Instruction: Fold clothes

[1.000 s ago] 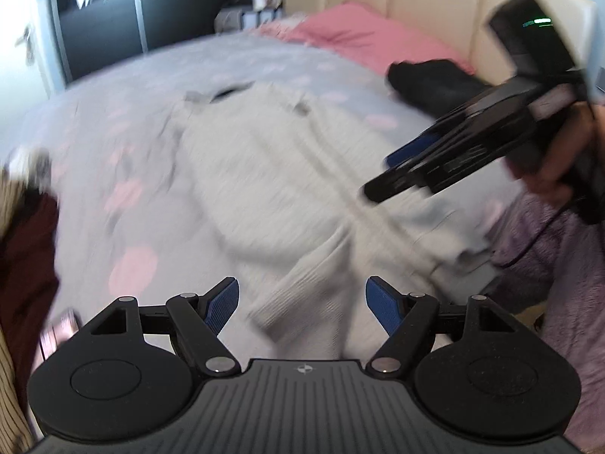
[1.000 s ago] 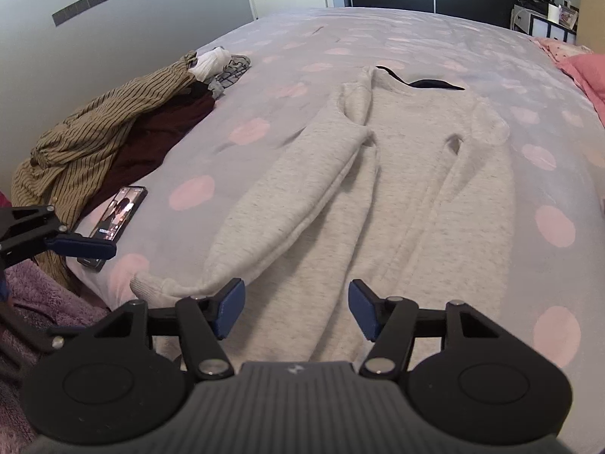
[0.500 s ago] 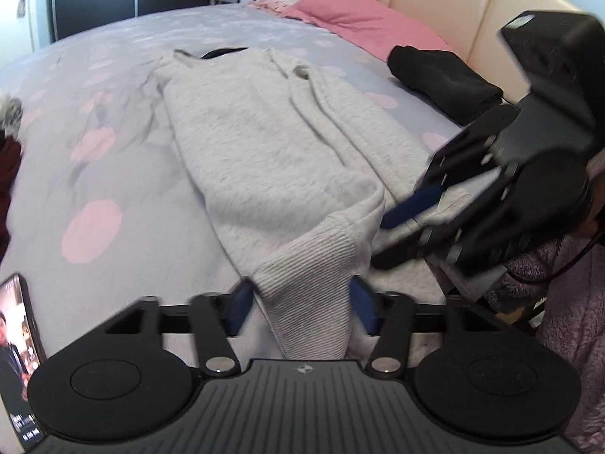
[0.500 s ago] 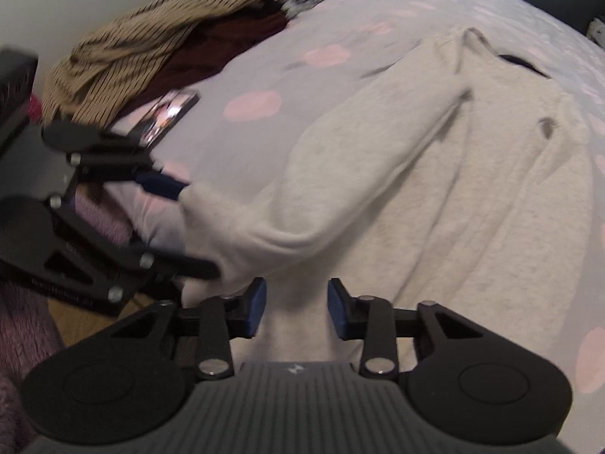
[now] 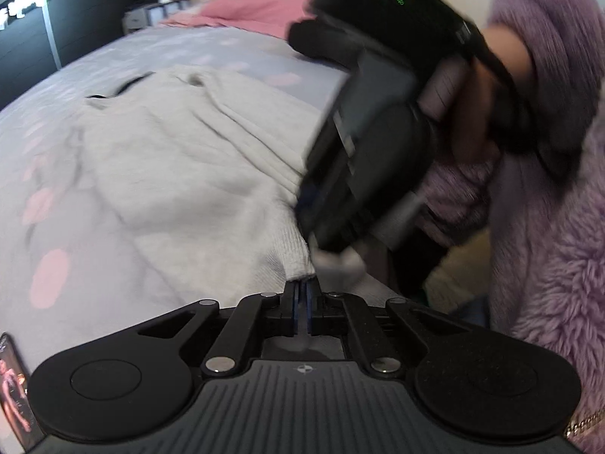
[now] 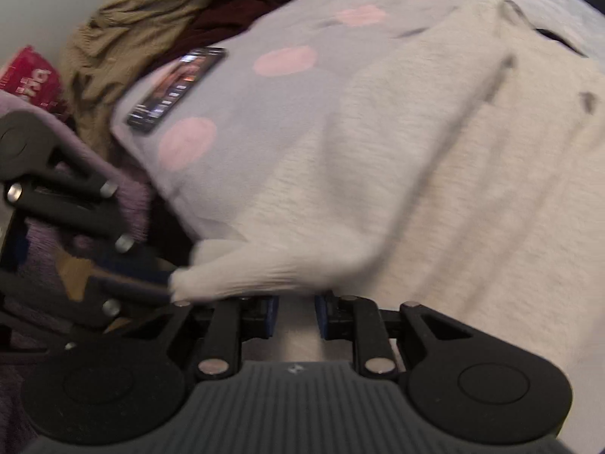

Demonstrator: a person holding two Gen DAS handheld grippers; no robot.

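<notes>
I could read nothing for certain: the red pack (image 6: 28,77) bore white letters too blurred to make out, and the phone (image 6: 177,87) screen showed only smeared lines.

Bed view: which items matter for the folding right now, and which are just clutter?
In play:
- grey sweater
- left gripper, shut on its hem
- right gripper, closing over the hem

Lying about:
- phone
- tan and maroon clothes
- pink pillow
- red packet

one grey sweater (image 6: 435,174), one phone (image 6: 177,87), two tools, left tool (image 5: 301,295), right tool (image 6: 297,312), one pink pillow (image 5: 257,11)
</notes>
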